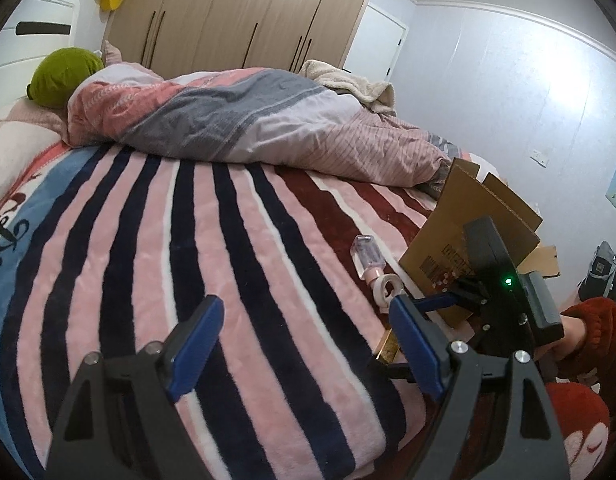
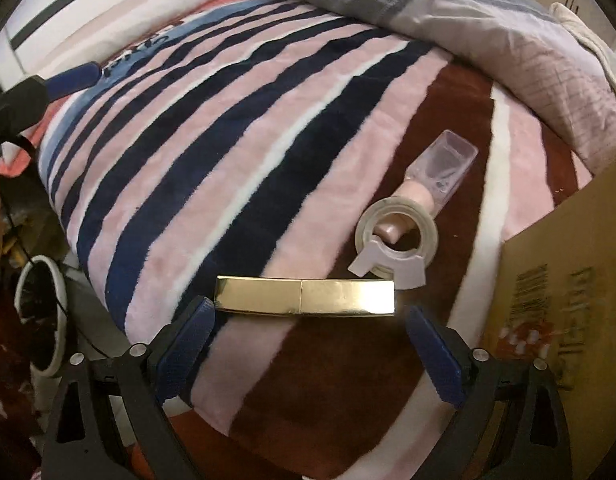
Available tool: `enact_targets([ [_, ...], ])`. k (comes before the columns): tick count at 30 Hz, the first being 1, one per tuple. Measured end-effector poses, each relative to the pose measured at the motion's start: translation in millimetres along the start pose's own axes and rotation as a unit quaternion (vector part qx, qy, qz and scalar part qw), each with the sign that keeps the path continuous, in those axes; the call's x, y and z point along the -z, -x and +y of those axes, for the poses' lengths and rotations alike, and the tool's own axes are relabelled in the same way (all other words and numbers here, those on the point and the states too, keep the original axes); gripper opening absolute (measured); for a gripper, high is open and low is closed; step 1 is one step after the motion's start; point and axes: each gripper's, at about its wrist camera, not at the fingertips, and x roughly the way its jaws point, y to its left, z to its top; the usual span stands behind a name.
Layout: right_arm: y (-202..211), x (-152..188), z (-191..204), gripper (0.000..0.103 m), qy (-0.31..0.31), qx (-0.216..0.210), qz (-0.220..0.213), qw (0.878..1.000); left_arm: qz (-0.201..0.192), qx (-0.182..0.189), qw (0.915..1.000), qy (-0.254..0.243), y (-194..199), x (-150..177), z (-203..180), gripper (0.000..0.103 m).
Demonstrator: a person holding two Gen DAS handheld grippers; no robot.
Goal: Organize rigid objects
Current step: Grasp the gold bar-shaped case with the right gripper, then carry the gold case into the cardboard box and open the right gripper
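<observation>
A shiny gold bar-shaped case (image 2: 304, 295) lies crosswise on the striped blanket, just ahead of my open right gripper (image 2: 310, 320), whose blue fingers flank its ends without touching. Beyond it lie a white tape roll on a dispenser (image 2: 396, 236) and a clear pink bottle (image 2: 440, 168) on its side. A cardboard box (image 2: 568, 264) stands at the right. My left gripper (image 1: 303, 316) is open and empty above the blanket. In the left wrist view the bottle (image 1: 366, 256), tape (image 1: 388, 285), a corner of the gold case (image 1: 388, 350), box (image 1: 468, 232) and the right gripper's body (image 1: 504, 300) show at the right.
A bunched pink and grey duvet (image 1: 235, 120) covers the far half of the bed, with a green pillow (image 1: 61, 76) and cream towel (image 1: 348, 80). A wardrobe (image 1: 243, 8) stands behind. A white bin (image 2: 39, 312) sits on the floor at the bed's left edge.
</observation>
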Motion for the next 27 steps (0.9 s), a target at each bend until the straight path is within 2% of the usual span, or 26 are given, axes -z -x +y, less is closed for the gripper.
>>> enact_targets([
  [6,-11.9,-2.9,5.0,0.097,0.022,0.020,-0.002,1.000,0.007,-0.002,1.0000,0.003,-1.9,4.1,2.9,0.083],
  [7,-10.9,-3.0,6.2,0.096,0.025,0.022,-0.007,0.999,0.009,-0.001,1.0000,0.002,-2.4,4.5,2.8,0.083],
  [8,-9.9,-4.1,7.4,0.088,0.025,0.024,-0.011,0.999,0.012,0.001,0.9999,0.002,-3.5,4.5,2.9,0.083],
  [11,-0.5,-3.2,17.2,0.088,0.046,0.044,-0.031,0.997,0.022,0.015,0.9996,0.007,-7.3,5.8,1.4,0.082],
  [14,13.3,-5.1,27.7,0.088,0.063,0.023,-0.046,0.997,0.033,0.032,0.9989,0.006,-12.6,3.3,-5.7,0.082],
  [18,44.6,-15.8,44.5,0.088,0.085,-0.002,-0.091,0.992,0.049,0.084,0.9953,0.005,-18.5,-6.8,-22.4,0.081],
  [20,61.2,-22.6,49.4,0.088,0.093,-0.014,-0.114,0.989,0.056,0.106,0.9928,-0.001,-21.7,-14.6,-34.1,0.073],
  [22,78.3,-28.2,55.0,0.088,0.102,-0.013,-0.137,0.985,0.066,0.128,0.9895,-0.002,-25.7,-24.0,-45.6,0.054],
  [23,85.3,-30.6,56.9,0.088,0.106,-0.010,-0.148,0.983,0.067,0.141,0.9878,0.000,-26.2,-28.8,-49.9,0.050],
  [25,100.4,-33.9,56.9,0.088,0.112,0.006,-0.168,0.979,0.069,0.155,0.9855,0.003,-26.3,-41.9,-59.2,0.029],
  [27,114.4,-34.1,51.8,0.088,0.110,0.011,-0.185,0.976,0.067,0.155,0.9856,-0.004,-25.6,-55.2,-70.7,0.029],
])
